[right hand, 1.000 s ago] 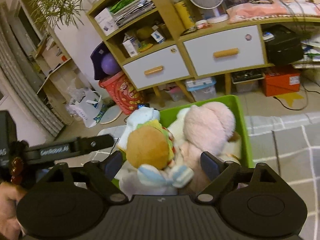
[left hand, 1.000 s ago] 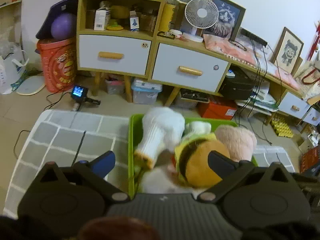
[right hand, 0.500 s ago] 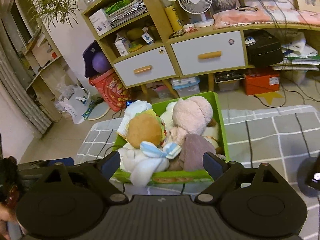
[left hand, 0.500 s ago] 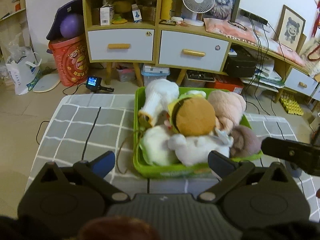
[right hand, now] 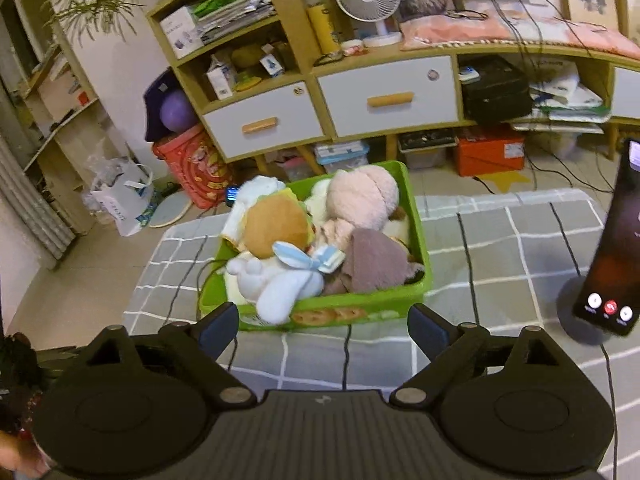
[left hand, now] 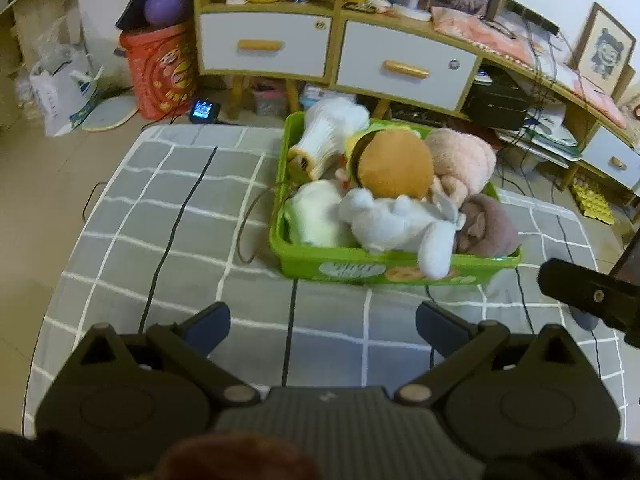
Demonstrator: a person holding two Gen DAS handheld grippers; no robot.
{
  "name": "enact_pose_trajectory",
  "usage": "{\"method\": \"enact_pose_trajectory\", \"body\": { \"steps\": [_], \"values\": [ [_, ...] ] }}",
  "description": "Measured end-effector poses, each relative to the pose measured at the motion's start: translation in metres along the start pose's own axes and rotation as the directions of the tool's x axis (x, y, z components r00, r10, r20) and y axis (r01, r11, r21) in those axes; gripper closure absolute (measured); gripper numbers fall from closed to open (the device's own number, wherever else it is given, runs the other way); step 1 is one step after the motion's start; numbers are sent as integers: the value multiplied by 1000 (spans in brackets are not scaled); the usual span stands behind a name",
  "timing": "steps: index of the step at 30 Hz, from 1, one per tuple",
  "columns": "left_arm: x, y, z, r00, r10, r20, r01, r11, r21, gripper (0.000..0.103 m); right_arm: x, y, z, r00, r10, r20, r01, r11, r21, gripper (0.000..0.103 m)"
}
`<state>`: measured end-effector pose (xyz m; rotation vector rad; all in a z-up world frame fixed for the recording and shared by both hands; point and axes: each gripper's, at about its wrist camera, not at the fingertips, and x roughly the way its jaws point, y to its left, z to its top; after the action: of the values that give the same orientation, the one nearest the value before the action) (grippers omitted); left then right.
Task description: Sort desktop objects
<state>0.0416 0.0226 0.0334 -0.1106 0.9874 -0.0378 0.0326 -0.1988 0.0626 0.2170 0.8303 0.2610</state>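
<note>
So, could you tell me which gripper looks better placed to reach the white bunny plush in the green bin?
Probably right. The right gripper, open, sits at the green bin directly before the white bunny plush; the left gripper has bare cloth between.

Left gripper [left hand: 323,320]: wide open, nothing between the two blue fingertips [left hand: 210,322], held up over the table, pointing forward and a bit down. Right gripper [right hand: 323,322]: wide open too, nothing held, blue fingertips [right hand: 426,328] far apart, also up in the air and tipped a little down. Seen from the left wrist view, a black part of the right gripper [left hand: 592,298] pokes in at the right edge. Bit of a hand [right hand: 20,460] at the bottom left corner of the right wrist view.
</note>
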Motion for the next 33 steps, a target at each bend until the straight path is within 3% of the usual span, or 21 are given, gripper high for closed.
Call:
{"method": "enact_pose_trajectory", "body": {
  "steps": [6,13,25,33],
  "values": [
    [-2,1,-7,999,29,-27,-29,1000,-13,1,-3,-6,-8,1000,-16,-10,17,998,56,11],
    [-3,-2,-18,996,44,-75,-45,999,-8,1,-2,3,-15,998,-49,-32,49,998,25,11],
    [-6,-9,-22,994,99,-53,-97,995,36,0,-9,16,-32,994,-100,-42,96,991,-90,10],
    [-3,-20,-25,993,99,-56,-95,992,78,1,-11,7,-34,992,-118,-48,114,991,-69,10]
  ]
}}
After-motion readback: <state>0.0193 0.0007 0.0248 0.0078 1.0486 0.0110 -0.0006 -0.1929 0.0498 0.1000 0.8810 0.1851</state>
